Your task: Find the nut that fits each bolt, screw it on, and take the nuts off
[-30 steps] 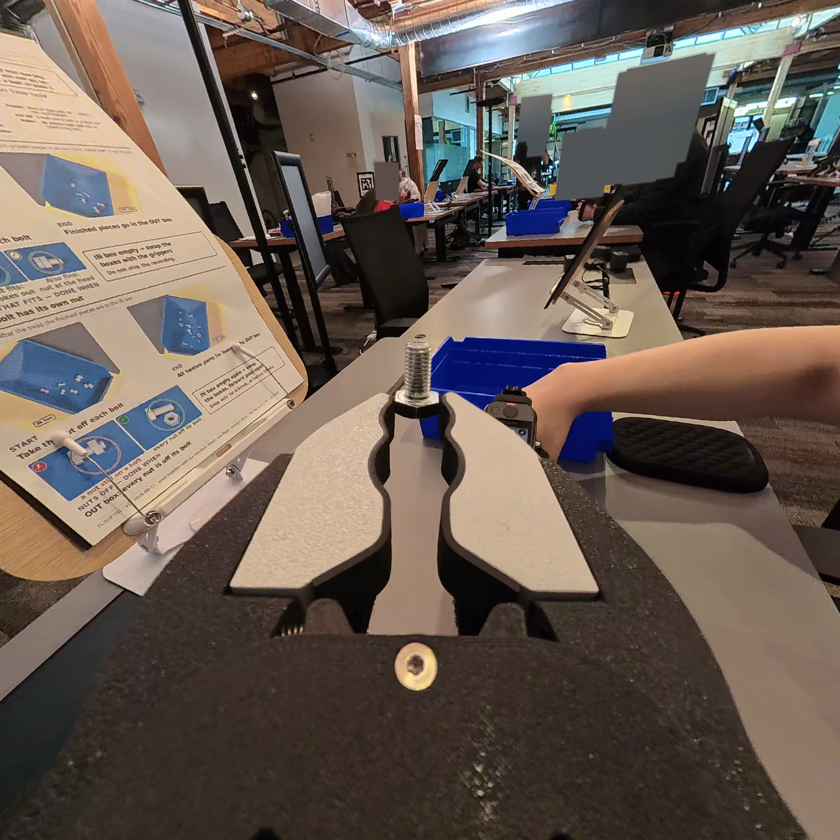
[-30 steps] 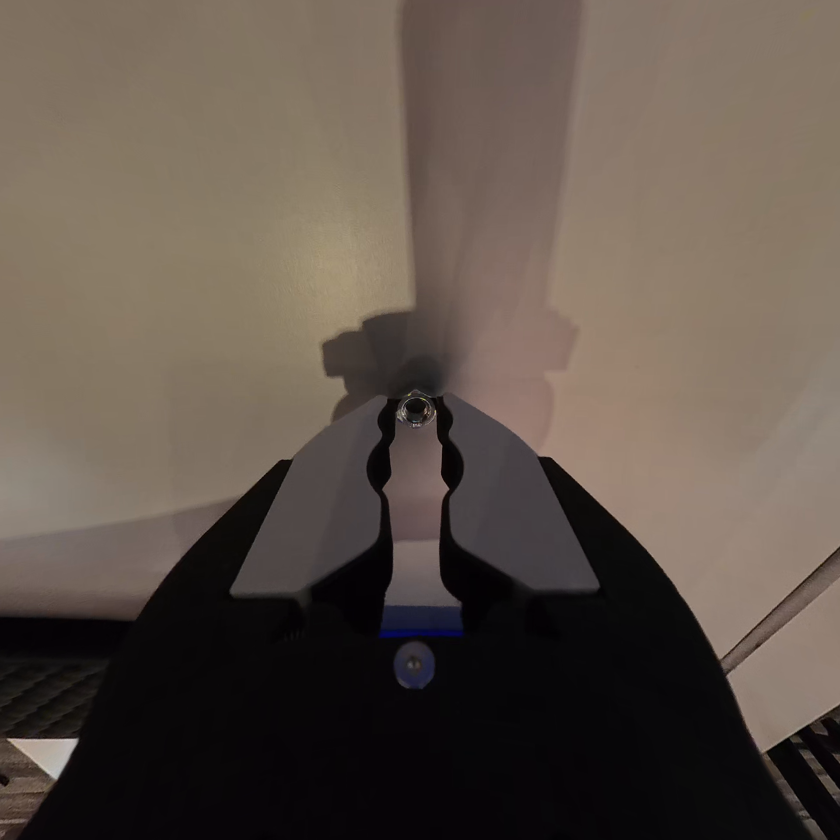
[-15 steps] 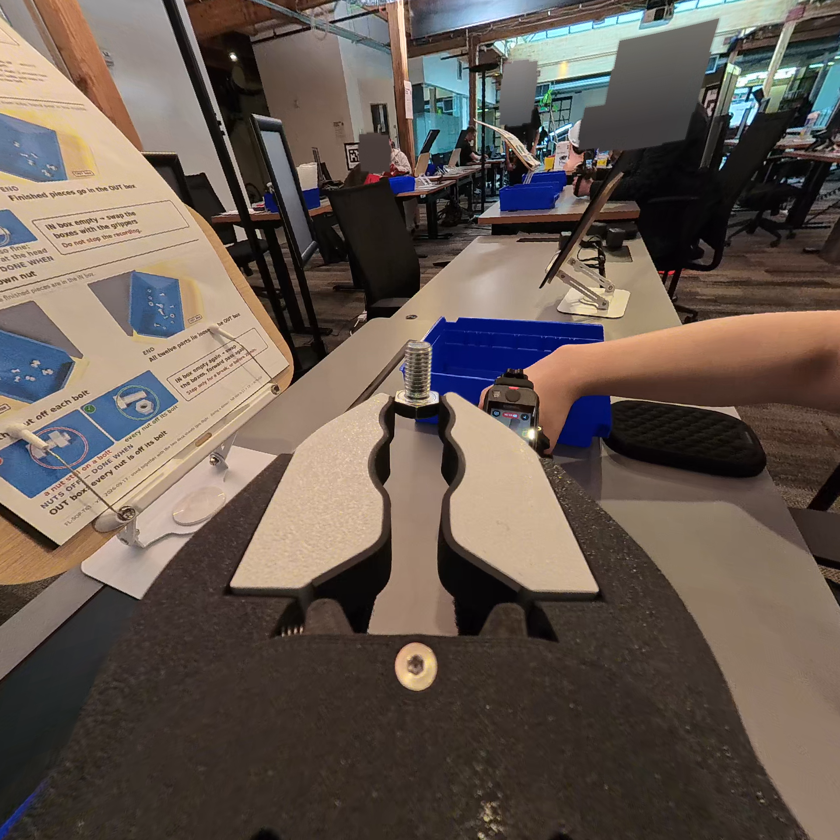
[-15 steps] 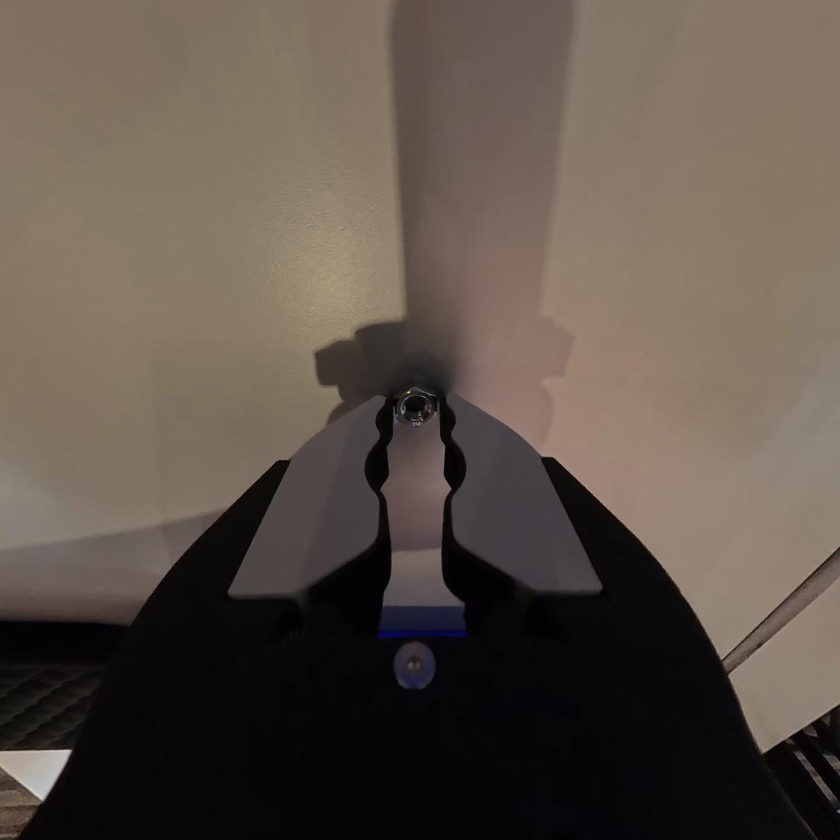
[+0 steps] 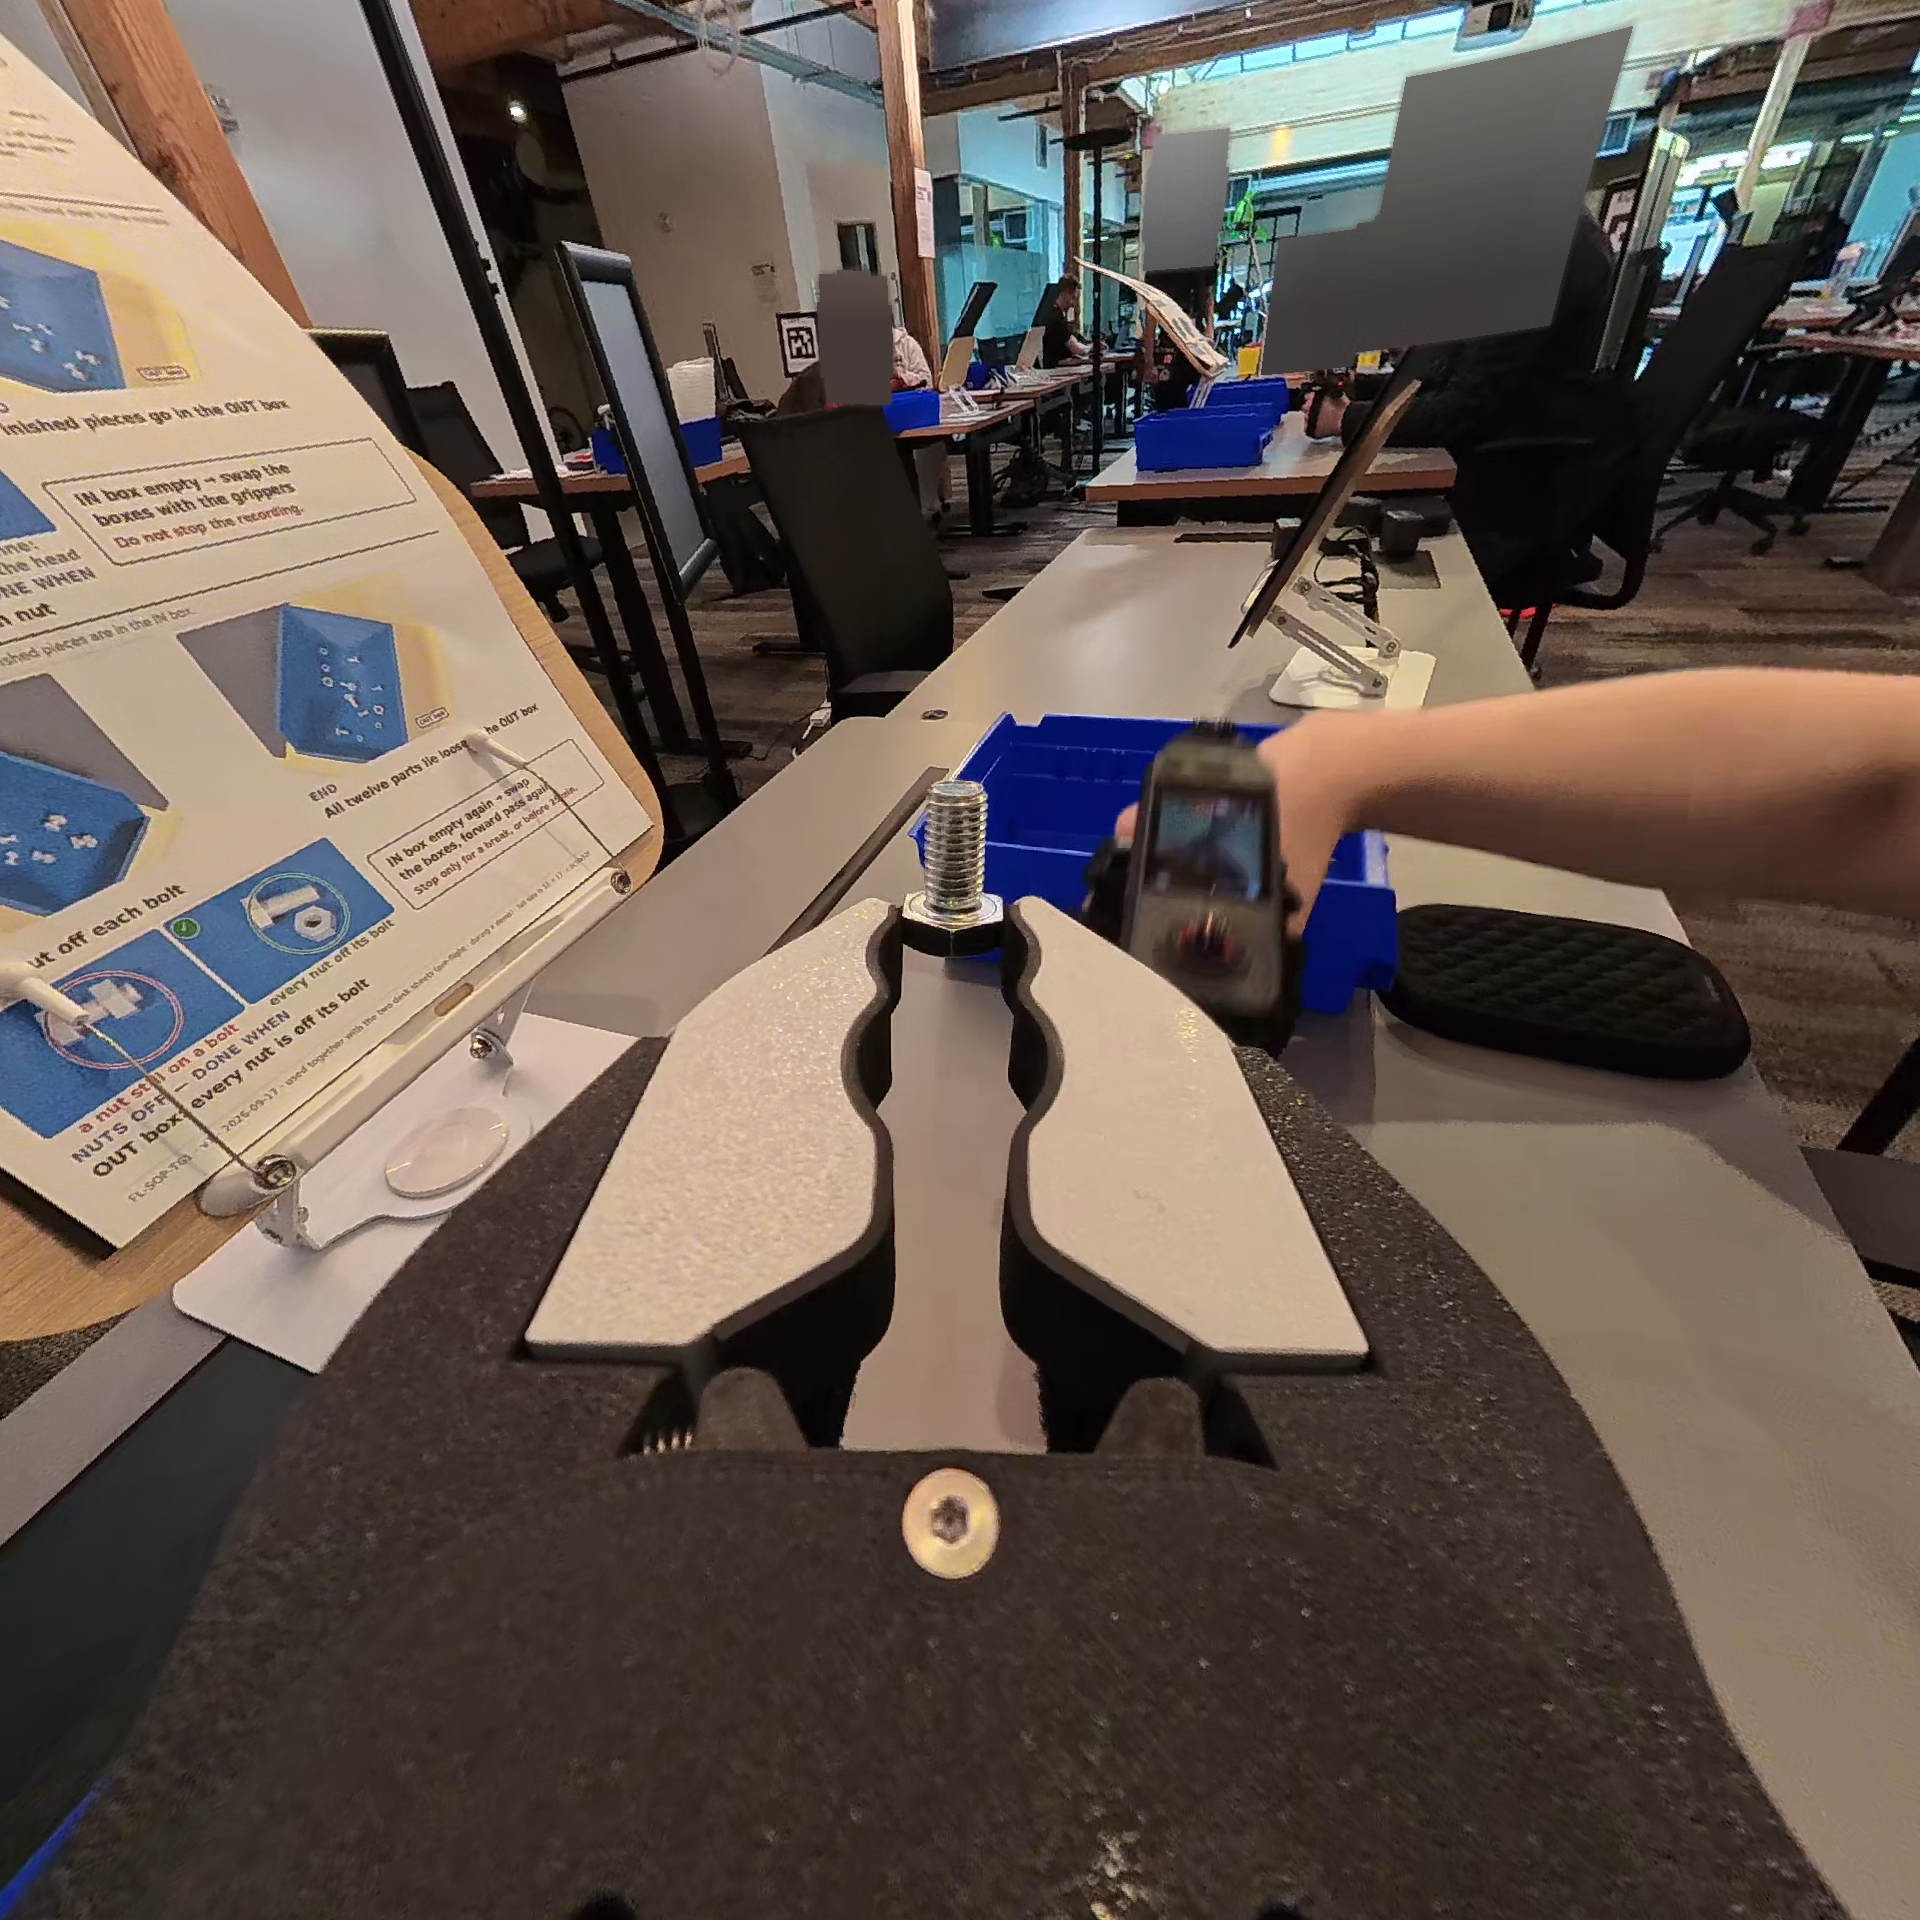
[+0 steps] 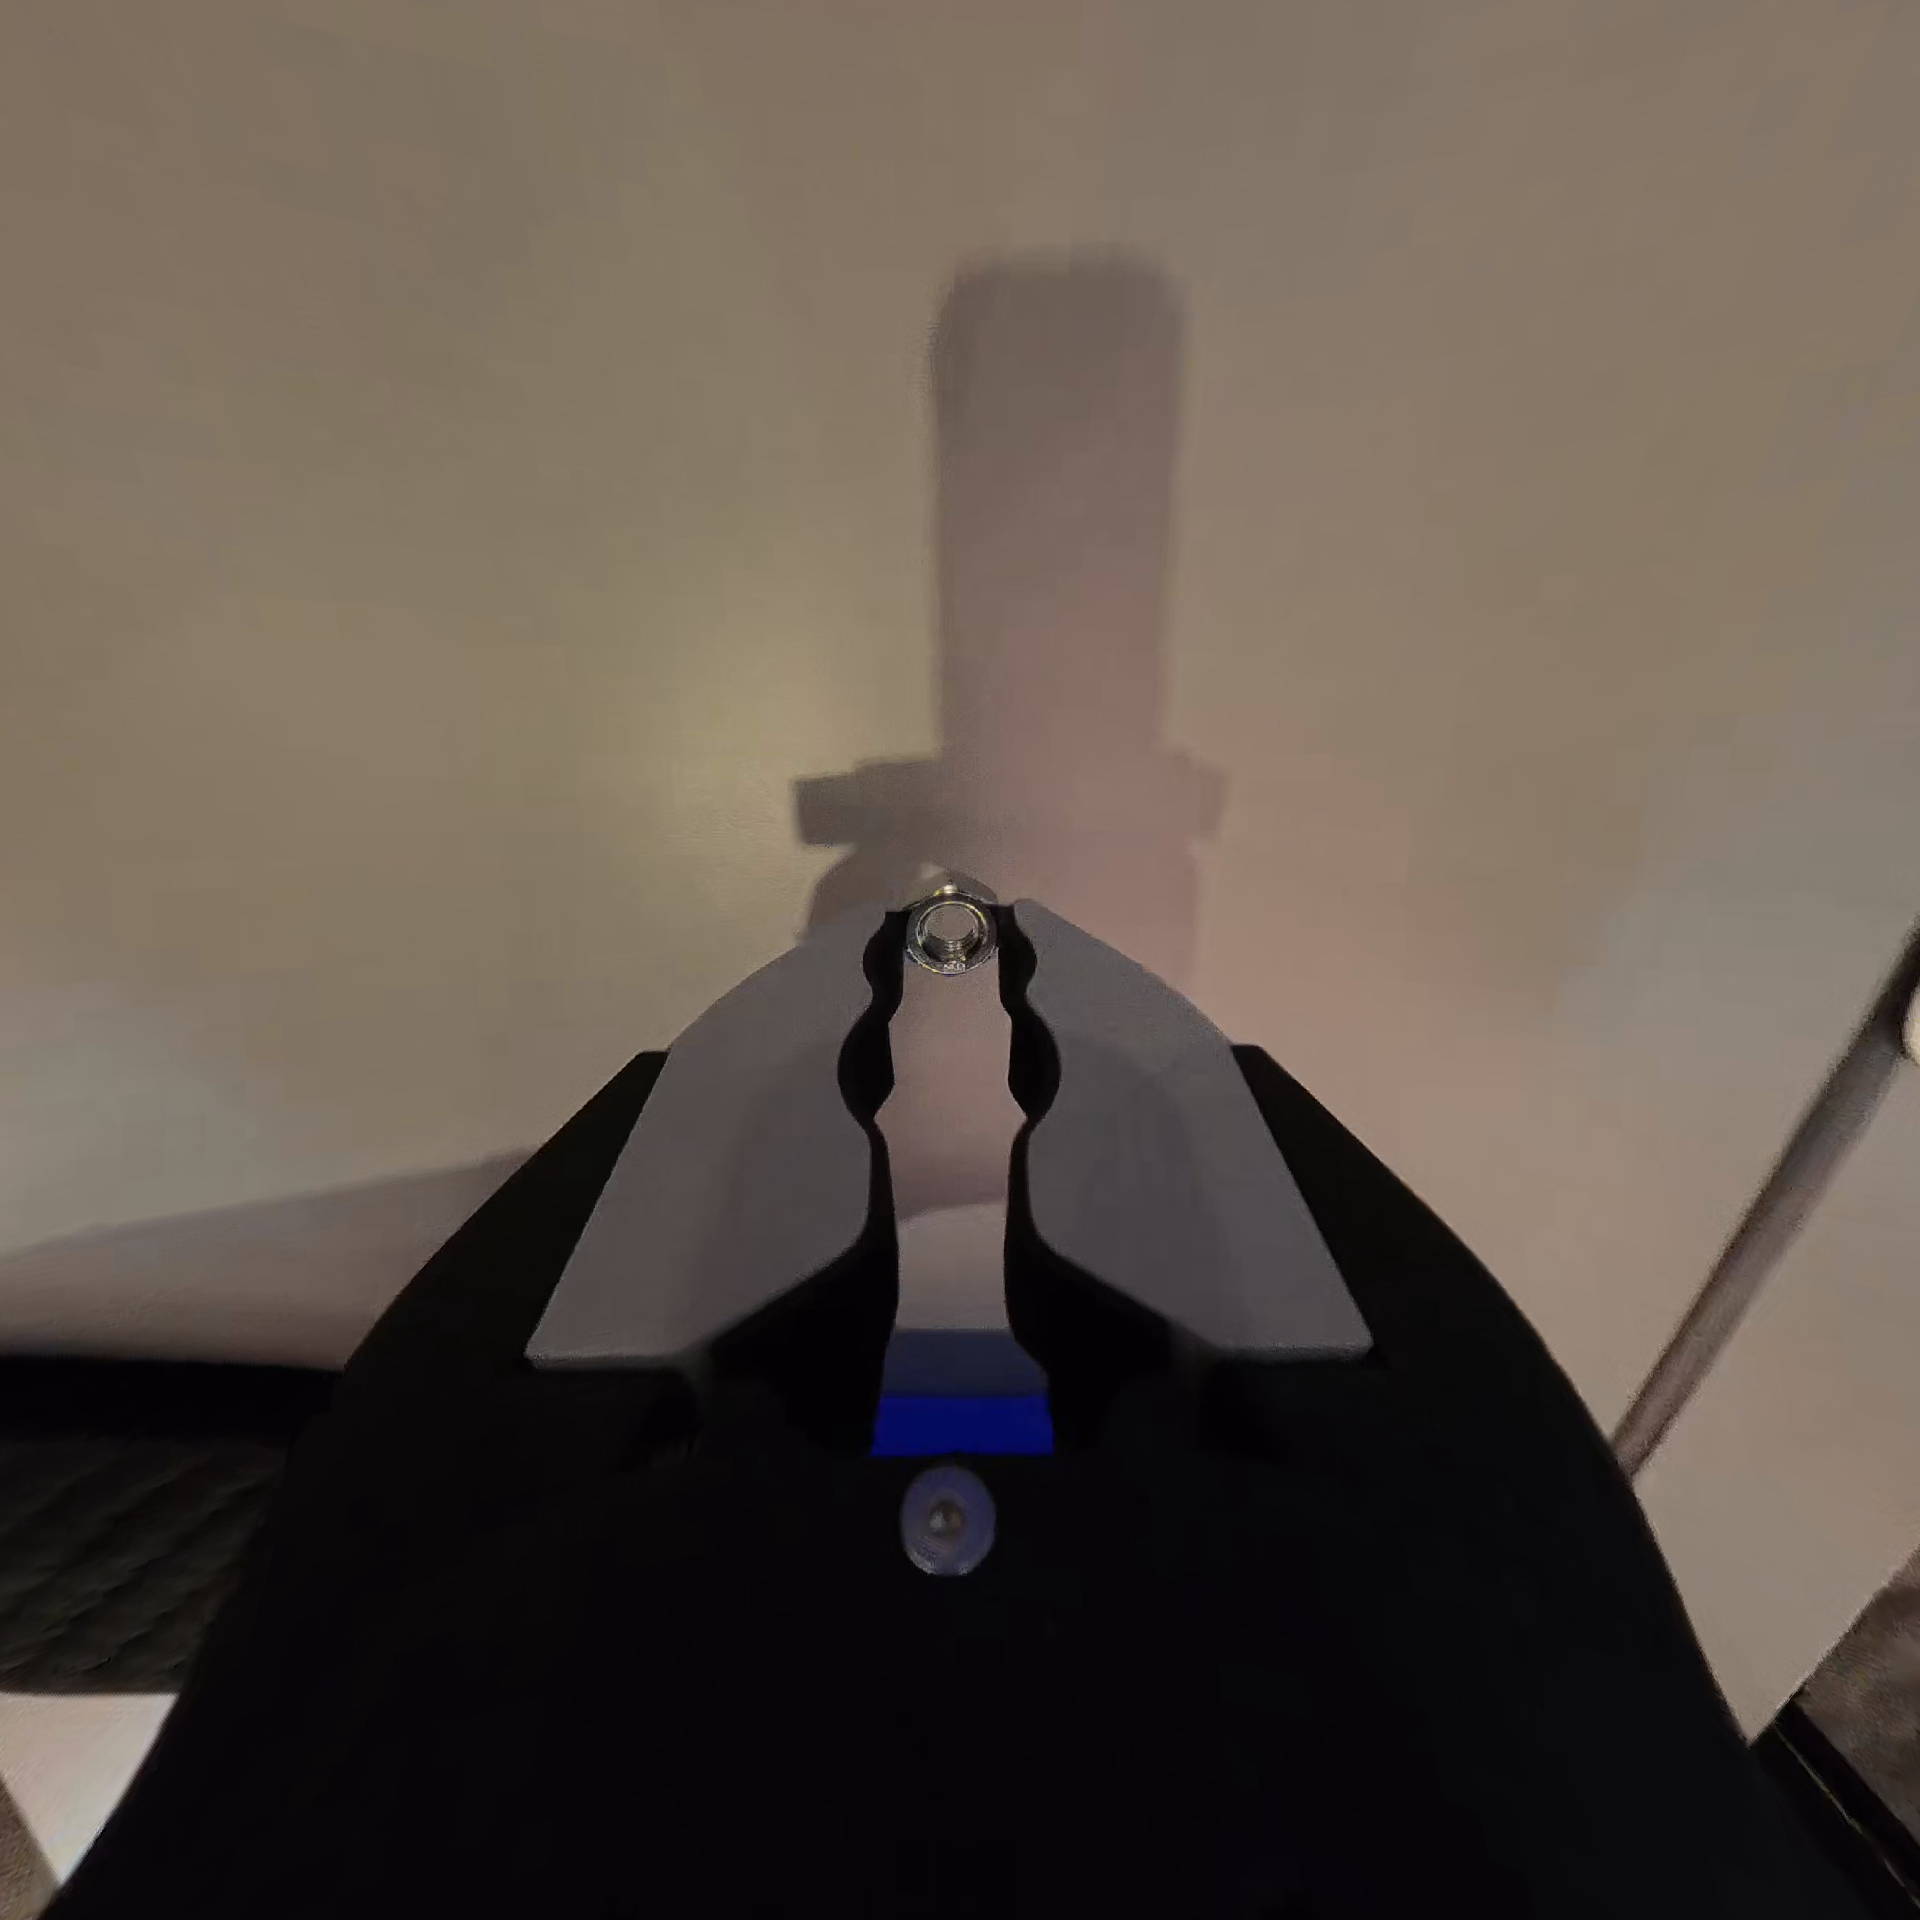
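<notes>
Your bolt [image 5: 954,862] stands upright, silver threaded shank pointing up, its hex head pinched at the tips of your left jaws above the grey bench [image 5: 1122,623]. Your nut [image 6: 949,936], small, shiny and hexagonal, sits clamped at the tips of your right jaws, its threaded bore facing the camera.

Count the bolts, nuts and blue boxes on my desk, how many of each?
Bolts: 1, held upright by the left hand-held gripper — bolt
Nuts: 1, in the right hand-held gripper — nut
Blue boxes: 1 — blue box
Total: 3
</notes>
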`<state>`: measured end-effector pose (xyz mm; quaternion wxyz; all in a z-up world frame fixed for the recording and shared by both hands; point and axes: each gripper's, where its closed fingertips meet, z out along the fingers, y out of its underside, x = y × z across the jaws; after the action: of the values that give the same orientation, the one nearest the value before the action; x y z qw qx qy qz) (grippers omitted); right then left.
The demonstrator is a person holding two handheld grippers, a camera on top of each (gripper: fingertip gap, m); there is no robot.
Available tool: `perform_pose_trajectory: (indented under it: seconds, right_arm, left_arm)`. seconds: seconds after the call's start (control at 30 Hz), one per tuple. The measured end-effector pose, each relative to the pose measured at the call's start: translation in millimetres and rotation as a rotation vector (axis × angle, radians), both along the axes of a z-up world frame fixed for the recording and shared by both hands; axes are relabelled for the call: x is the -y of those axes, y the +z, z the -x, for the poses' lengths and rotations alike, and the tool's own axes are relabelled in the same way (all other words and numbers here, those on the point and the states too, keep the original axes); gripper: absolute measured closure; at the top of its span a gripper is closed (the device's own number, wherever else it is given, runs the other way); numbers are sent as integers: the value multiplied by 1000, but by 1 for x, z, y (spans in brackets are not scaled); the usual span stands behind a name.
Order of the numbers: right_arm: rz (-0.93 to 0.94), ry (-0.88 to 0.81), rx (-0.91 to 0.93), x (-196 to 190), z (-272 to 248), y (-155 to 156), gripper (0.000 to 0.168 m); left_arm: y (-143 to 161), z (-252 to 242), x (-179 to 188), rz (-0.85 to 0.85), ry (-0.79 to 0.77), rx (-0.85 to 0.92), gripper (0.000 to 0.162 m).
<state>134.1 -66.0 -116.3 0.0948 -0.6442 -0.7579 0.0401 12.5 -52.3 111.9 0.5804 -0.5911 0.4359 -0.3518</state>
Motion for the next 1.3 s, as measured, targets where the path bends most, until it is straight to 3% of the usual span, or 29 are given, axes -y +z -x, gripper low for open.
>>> perform_pose_trajectory:
  seconds: [0.27,0.4,0.63,0.83,1.3]
  right_arm:
    - [-89,-7,-236,6,4,183,149]
    - [-90,45,-268,25,26,239,150]
    - [-203,166,-104,51,43,256,149]
    - [-182,186,46,57,34,244,149]
    - [-172,261,81,73,38,240,149]
  left_arm:
    - [-13,-18,0,26,-48,-18,144]
    - [-9,-42,24,29,-170,20,144]
    - [-11,-77,57,63,-317,34,145]
    - [-16,-95,72,133,-422,67,144]
    - [-8,-97,92,118,-520,100,144]
